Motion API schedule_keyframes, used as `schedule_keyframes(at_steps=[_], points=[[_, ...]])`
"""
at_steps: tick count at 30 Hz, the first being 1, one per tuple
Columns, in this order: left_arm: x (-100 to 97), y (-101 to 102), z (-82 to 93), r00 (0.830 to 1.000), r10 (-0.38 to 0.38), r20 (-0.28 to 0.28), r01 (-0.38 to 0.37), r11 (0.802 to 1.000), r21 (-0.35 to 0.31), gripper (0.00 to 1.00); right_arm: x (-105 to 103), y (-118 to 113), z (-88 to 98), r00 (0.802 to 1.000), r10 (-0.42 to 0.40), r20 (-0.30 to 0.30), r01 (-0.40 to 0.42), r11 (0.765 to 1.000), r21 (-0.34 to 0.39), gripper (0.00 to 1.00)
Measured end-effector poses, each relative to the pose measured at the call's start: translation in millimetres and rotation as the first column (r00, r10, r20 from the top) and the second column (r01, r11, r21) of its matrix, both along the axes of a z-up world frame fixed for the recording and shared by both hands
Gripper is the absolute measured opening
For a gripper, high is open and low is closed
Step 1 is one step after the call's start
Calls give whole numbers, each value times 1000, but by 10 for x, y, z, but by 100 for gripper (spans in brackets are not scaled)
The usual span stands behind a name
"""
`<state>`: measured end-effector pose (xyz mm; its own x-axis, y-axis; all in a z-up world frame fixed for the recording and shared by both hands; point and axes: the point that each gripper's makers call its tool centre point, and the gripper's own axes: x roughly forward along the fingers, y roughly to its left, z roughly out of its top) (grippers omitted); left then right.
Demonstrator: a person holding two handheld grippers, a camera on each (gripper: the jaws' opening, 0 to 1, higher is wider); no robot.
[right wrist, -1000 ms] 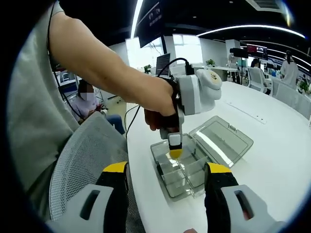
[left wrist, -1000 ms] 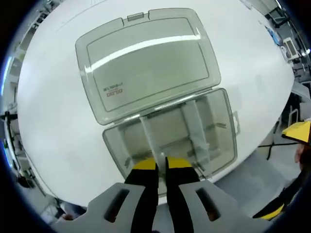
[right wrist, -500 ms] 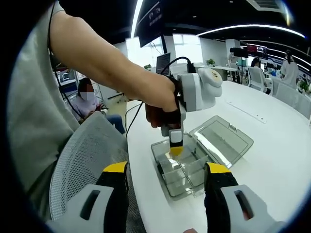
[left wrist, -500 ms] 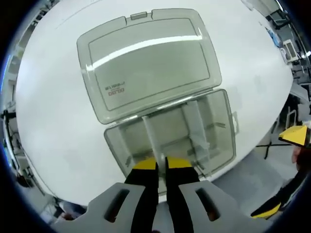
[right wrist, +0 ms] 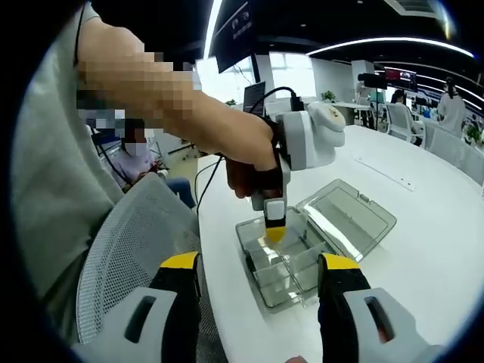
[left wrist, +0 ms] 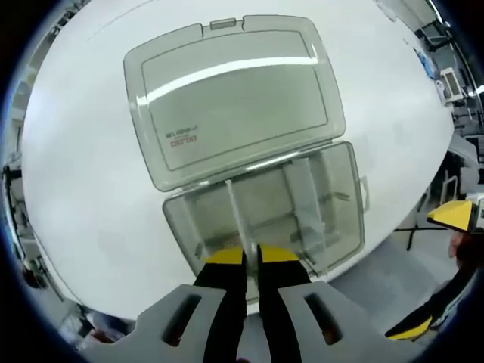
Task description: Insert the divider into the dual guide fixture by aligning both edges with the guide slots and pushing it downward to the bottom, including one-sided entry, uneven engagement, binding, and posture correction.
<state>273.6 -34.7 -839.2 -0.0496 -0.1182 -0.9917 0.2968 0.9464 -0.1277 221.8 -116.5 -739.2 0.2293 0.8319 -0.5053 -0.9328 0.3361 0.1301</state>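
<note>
- Left gripper (left wrist: 250, 255): jaws nearly closed over the near end of a clear divider (left wrist: 239, 219), at the front wall of the clear box (left wrist: 344, 219). The other end reaches toward the hinge.
- Divider's long axis runs straight away from this gripper (front wall to hinge side); judged, both ends must drop level in their slots.
- Left gripper (right wrist: 274, 231) stands directly above the box (right wrist: 302, 291), so it is nearer.
- Right gripper (right wrist: 257, 280): jaws wide apart, empty, well back.
- Lid (left wrist: 234, 98) lies flat on the white table (left wrist: 83, 174).
</note>
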Motion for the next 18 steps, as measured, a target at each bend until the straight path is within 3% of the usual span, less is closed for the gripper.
schedule_keyframes(at_steps=[18], points=[[10,-8,4,1000,14,-6,-14,1000,-7,1,0,6,-5,1000,0,-2,0,1000,-1,59]])
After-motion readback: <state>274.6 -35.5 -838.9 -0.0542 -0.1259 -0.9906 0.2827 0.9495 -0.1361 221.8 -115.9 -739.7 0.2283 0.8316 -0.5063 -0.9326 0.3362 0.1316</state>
